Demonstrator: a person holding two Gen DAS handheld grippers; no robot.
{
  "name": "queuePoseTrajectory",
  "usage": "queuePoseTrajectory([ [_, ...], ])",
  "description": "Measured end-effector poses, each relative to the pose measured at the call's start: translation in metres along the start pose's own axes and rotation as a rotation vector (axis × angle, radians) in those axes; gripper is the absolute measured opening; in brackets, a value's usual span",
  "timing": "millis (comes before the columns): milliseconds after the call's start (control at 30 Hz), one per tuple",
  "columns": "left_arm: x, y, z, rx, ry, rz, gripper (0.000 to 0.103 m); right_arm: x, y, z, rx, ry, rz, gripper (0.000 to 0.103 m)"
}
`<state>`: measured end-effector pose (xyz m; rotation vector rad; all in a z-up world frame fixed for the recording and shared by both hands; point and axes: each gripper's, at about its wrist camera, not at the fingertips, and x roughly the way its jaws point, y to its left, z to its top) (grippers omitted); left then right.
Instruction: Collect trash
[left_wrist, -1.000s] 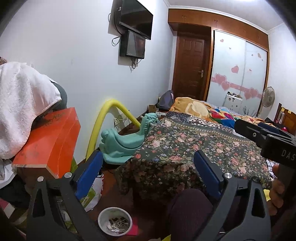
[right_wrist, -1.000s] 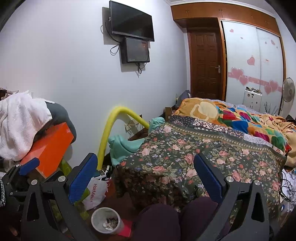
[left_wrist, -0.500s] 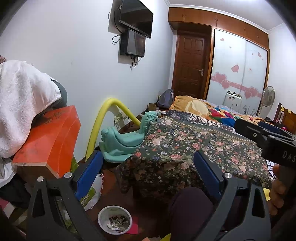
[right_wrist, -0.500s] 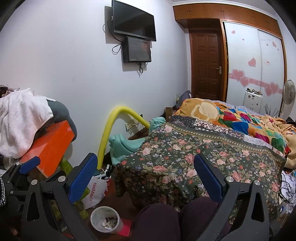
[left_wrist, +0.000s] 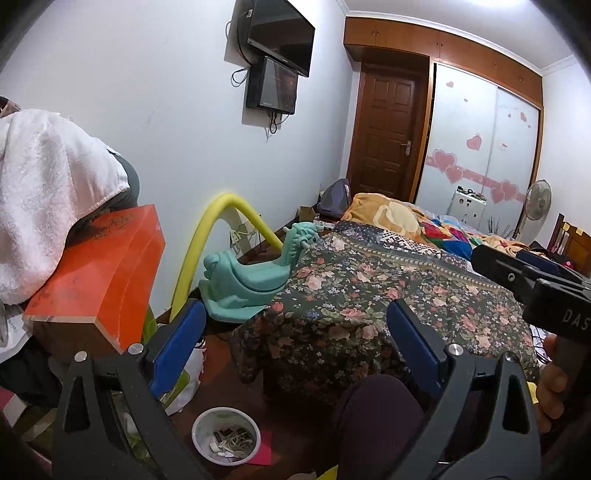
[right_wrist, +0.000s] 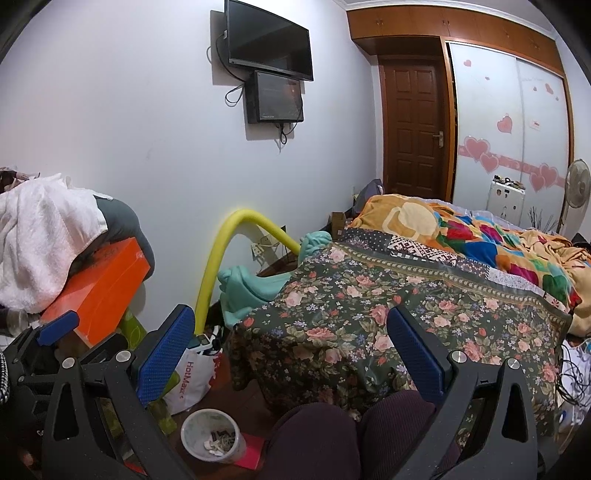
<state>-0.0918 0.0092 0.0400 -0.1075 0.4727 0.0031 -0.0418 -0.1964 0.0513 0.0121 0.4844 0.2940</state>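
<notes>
A white cup (left_wrist: 226, 435) holding paper scraps and clips stands on the dark floor below my left gripper (left_wrist: 295, 332), which is open and empty. The same cup (right_wrist: 212, 439) sits low and left in the right wrist view, under my right gripper (right_wrist: 291, 343), also open and empty. A red paper (left_wrist: 260, 448) lies against the cup. The right gripper's fingers (left_wrist: 495, 262) reach in from the right edge, held by a hand (left_wrist: 550, 387). A blue fingertip (right_wrist: 57, 326) of the left gripper shows at far left.
A bed under a floral cover (right_wrist: 388, 306) fills the middle. A person's knees (right_wrist: 332, 435) are just below the grippers. An orange box (left_wrist: 99, 273) under white towels, a teal rocking toy (left_wrist: 251, 280), a yellow foam tube (right_wrist: 218, 254) and a white bag (right_wrist: 192, 376) crowd the left wall.
Both views have drifted only slightly. Both grippers stay open and empty, and the cup has not moved.
</notes>
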Motion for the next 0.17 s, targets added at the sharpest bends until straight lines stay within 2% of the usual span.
queuePoseTrajectory([
  [167,-0.001,-0.002,-0.0013,0.003,0.002,0.007,0.099,0.0047,-0.0024,-0.0007,-0.001,0.011,0.004,0.103],
])
